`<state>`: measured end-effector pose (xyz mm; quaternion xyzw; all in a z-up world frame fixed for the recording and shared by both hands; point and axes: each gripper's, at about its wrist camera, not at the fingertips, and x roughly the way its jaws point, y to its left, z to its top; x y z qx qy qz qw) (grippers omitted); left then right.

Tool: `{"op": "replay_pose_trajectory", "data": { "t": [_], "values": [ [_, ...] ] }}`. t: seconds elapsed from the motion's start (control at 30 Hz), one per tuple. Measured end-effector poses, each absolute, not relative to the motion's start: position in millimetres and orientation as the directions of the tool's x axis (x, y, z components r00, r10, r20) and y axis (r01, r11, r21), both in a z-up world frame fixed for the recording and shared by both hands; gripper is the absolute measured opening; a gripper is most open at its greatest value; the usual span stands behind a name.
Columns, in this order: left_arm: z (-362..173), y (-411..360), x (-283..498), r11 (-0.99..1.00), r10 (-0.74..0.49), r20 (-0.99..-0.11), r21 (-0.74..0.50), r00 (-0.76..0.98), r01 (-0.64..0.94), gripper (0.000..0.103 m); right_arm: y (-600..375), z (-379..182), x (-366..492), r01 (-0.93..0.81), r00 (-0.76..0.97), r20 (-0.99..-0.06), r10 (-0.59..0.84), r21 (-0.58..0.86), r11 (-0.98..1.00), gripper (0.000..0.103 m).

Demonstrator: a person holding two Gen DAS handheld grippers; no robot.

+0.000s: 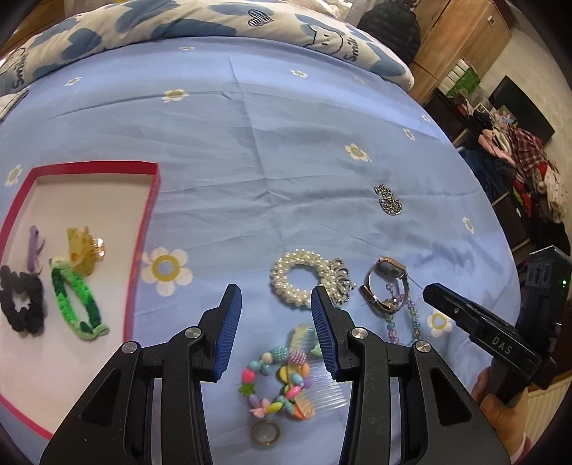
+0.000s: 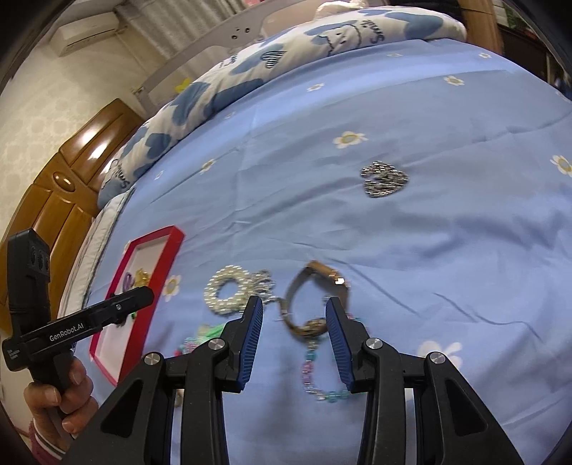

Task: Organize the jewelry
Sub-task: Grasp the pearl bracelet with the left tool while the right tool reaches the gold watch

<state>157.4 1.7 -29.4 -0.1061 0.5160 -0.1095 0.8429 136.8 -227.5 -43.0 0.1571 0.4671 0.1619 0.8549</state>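
A red-rimmed box [image 1: 141,229] lies on the blue bedspread at the left and holds a black scrunchie [image 1: 21,304], a green braided band [image 1: 77,304], a yellow claw clip [image 1: 84,248] and a purple piece [image 1: 34,246]. My left gripper [image 1: 275,304] is open above a colourful bead bracelet [image 1: 275,379] and a clear comb [image 1: 327,390], near a pearl scrunchie [image 1: 300,280]. My right gripper [image 2: 294,314] is open over a gold watch [image 2: 311,300] and a pastel bead chain [image 2: 318,375]. A silver chain pile [image 2: 384,180] lies farther off.
A gold ring [image 1: 264,432] lies near the front edge. A cloud-print duvet [image 1: 214,21] is bunched along the back of the bed. Wooden furniture [image 2: 60,186] stands to the left, clothes and shelves [image 1: 529,171] to the right.
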Motion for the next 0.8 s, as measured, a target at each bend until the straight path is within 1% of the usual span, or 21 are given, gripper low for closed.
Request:
{"op": "replay_pose_trajectory", "data": {
  "t": [0.4, 0.5, 0.8],
  "values": [
    [-49, -11, 176, 0.959, -0.283, -0.876, -0.268, 0.392, 0.092, 0.039, -241, -56, 147, -0.105, 0.495, -0.768, 0.408, 0.413, 0.905, 0.04],
    [-58, -13, 182, 0.96, -0.281, -0.885, -0.264, 0.371, 0.096, 0.046, -242, -61, 151, -0.1, 0.487, -0.775, 0.402, 0.408, 0.907, 0.04],
    [-79, -17, 197, 0.967, -0.255, -0.901, -0.239, 0.351, 0.089, 0.046, -238, -75, 165, -0.1, 0.463, -0.796, 0.391, 0.391, 0.915, 0.04]
  ]
}}
